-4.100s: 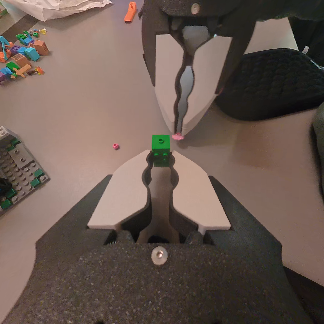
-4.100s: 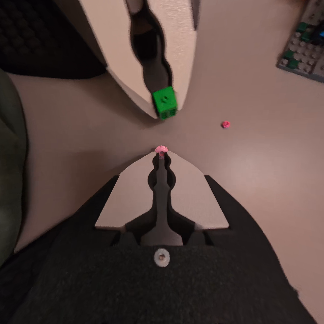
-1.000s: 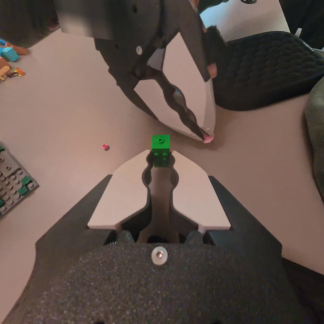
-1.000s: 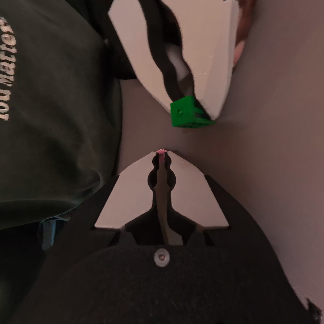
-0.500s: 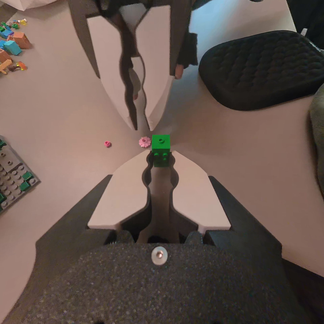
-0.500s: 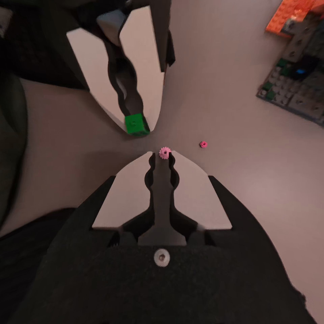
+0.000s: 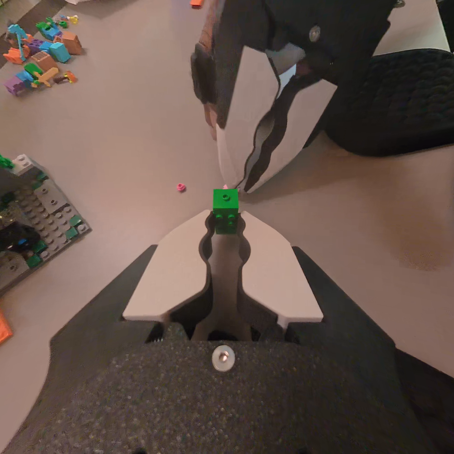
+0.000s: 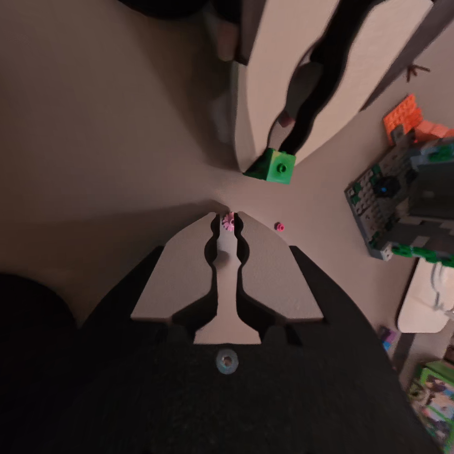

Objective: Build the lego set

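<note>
My left gripper [image 7: 225, 216] is shut on a green brick [image 7: 225, 205] and holds it just above the table; the brick also shows in the right wrist view [image 8: 280, 169]. My right gripper [image 8: 226, 215] points down at the table just beyond the brick, and it also shows in the left wrist view [image 7: 242, 190]. Its jaws stand a narrow gap apart around a pink flower piece [image 8: 228, 221], which lies flat and touches the right finger. In the left wrist view only an edge of the flower [image 7: 224, 187] shows behind the brick.
A small dark-pink stud [image 7: 181, 187] [image 8: 279, 227] lies loose nearby. The grey baseplate build [image 7: 49, 216] [image 8: 393, 196] stands to the left. A pile of loose bricks [image 7: 41, 54] lies at the far left. A black cushion [image 7: 405, 103] lies at the right.
The right gripper let the flower go onto the table about half a second ago. It has since swung over it and narrowed its jaws around it. The left gripper still holds the green brick.
</note>
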### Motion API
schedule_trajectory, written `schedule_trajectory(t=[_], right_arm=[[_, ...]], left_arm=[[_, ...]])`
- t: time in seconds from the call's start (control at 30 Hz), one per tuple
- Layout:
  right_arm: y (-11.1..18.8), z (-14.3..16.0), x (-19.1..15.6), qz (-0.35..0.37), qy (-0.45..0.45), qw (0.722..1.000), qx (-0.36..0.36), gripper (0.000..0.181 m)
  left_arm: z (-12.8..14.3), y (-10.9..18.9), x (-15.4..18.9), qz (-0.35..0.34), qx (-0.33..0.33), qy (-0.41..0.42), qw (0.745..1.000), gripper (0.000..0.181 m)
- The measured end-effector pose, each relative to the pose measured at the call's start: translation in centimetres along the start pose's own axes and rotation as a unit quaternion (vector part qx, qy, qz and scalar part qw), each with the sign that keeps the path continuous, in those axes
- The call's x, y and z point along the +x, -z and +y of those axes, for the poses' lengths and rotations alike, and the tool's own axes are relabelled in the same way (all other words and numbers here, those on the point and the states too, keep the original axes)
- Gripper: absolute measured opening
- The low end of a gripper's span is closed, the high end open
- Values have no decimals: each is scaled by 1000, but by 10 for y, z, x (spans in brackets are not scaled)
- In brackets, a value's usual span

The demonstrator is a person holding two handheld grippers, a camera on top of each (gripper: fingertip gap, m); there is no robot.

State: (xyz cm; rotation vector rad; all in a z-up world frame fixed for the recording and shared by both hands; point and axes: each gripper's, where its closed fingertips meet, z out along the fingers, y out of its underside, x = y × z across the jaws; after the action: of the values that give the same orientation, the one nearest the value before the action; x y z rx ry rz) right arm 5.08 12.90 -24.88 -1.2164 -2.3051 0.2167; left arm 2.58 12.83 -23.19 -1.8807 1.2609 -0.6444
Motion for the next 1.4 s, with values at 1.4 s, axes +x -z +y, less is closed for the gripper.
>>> schedule_trajectory(t=[1.4], right_arm=[[-1,40,66,-63,-287,954,63,5]], left_arm=[[11,10,0,7,-5,-8,1000,16]])
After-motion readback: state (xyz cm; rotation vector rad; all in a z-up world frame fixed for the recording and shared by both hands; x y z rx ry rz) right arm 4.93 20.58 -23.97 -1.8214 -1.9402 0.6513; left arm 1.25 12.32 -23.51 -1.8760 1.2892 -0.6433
